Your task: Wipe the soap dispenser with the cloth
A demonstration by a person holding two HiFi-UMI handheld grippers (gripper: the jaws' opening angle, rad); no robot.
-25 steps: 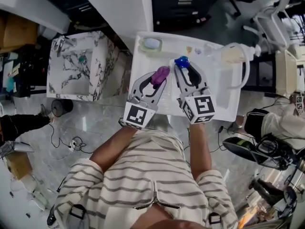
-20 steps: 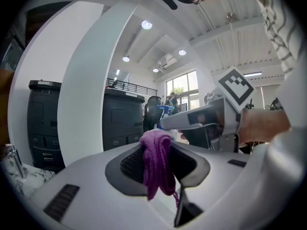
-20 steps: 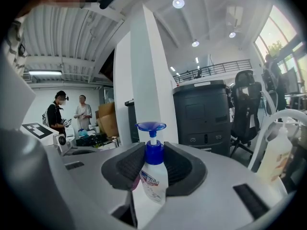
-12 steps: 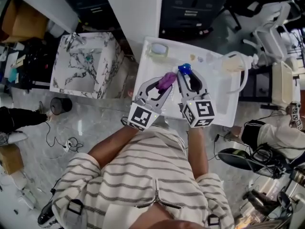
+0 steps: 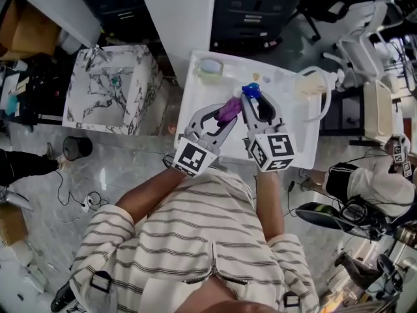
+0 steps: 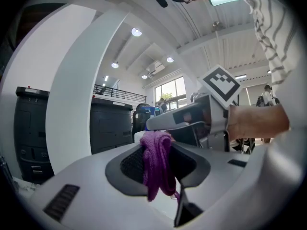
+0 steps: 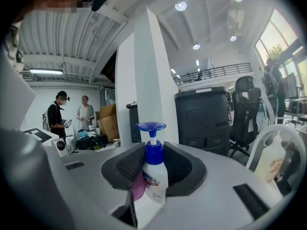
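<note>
Claws both grip: the left claw (image 6: 158, 178), nearly closed, pinches a bunched purple cloth (image 6: 154, 155); the right claw (image 7: 149, 188), half open, clamps a white plastic soap dispenser (image 7: 153, 174) with a blue pump over the white worktop (image 5: 303, 135). Cloth touches its side; its base is hidden.

Purple cloth (image 6: 156, 164) of soft fuzzy knit, soap dispenser (image 7: 152, 178) of smooth glossy white plastic, blue plastic pump (image 7: 150, 127), right gripper (image 7: 153, 152) of matt grey plastic, dark ribbed pads (image 7: 128, 166), marble-patterned sink (image 5: 146, 83).

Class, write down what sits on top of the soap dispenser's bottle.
A blue pump head tops the soap dispenser; the right claw covers the bottle's sides and base.
</note>
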